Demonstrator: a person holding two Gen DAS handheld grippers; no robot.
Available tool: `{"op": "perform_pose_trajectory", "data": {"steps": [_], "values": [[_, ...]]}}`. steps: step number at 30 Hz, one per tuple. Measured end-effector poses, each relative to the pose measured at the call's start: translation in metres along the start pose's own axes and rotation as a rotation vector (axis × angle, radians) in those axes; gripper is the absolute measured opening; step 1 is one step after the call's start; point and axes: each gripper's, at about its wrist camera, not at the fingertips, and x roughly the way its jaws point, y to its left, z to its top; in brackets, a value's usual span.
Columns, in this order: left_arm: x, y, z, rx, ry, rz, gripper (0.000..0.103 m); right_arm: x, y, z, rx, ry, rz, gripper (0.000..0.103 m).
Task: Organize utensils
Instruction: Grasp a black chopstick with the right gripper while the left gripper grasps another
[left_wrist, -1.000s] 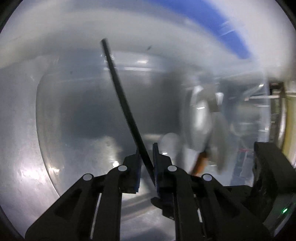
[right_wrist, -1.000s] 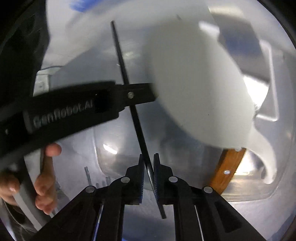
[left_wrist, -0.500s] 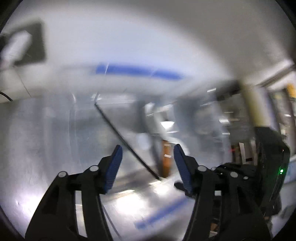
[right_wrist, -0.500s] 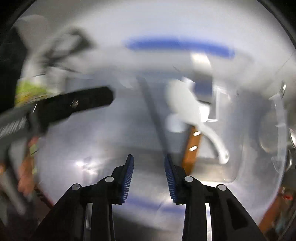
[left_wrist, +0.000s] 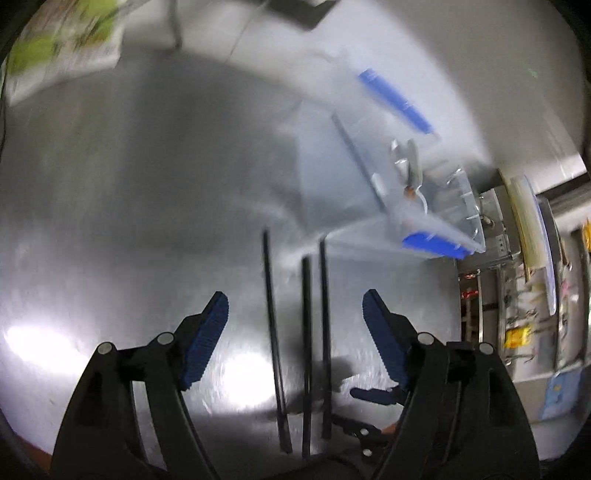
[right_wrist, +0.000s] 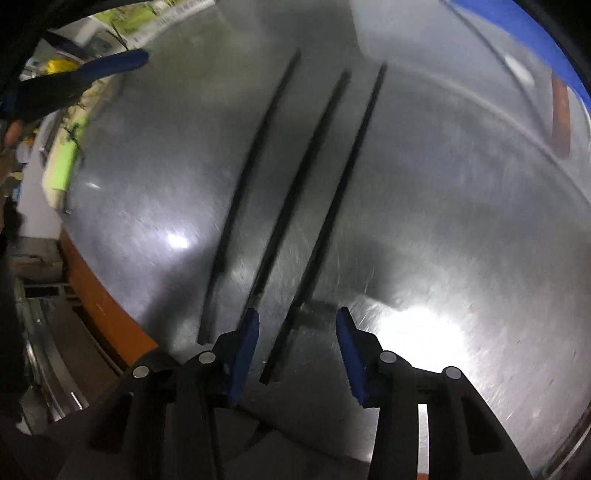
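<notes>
While three black chopsticks lie side by side on the steel worktop (left_wrist: 110, 206), both pairs of tongs hang over them with nothing gripped. The left tongs (left_wrist: 295, 334) stand wide and are opening further, the sticks lying on the worktop below the gap: left chopstick (left_wrist: 272, 332), middle chopstick (left_wrist: 306, 350), right chopstick (left_wrist: 325, 332). The right tongs (right_wrist: 297, 347) stand at a middling width, also opening, above the near end of the right chopstick, which the pads do not touch. Farther off to the right sits a clear plastic bin (left_wrist: 436, 206) with blue handles. Inside it lie a fourth black chopstick (left_wrist: 360, 162), slanting along the bin's length, and pale utensils with a brown-handled piece, too blurred to name.
</notes>
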Motion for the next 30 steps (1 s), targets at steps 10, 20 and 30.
{"op": "perform_pose_trajectory", "data": {"steps": [10, 20, 30], "values": [[0.046, -0.006, -0.034, -0.053, 0.144, -0.148, 0.072, -0.013, -0.004, -0.004, 0.171, 0.01, 0.101, 0.007], [0.109, -0.024, -0.076, -0.127, 0.371, -0.305, 0.07, -0.059, -0.035, -0.028, 0.355, 0.0, 0.528, 0.007], [0.125, -0.006, -0.079, -0.209, 0.324, -0.24, 0.005, -0.04, -0.009, -0.026, 0.26, 0.045, 0.502, 0.004]]}}
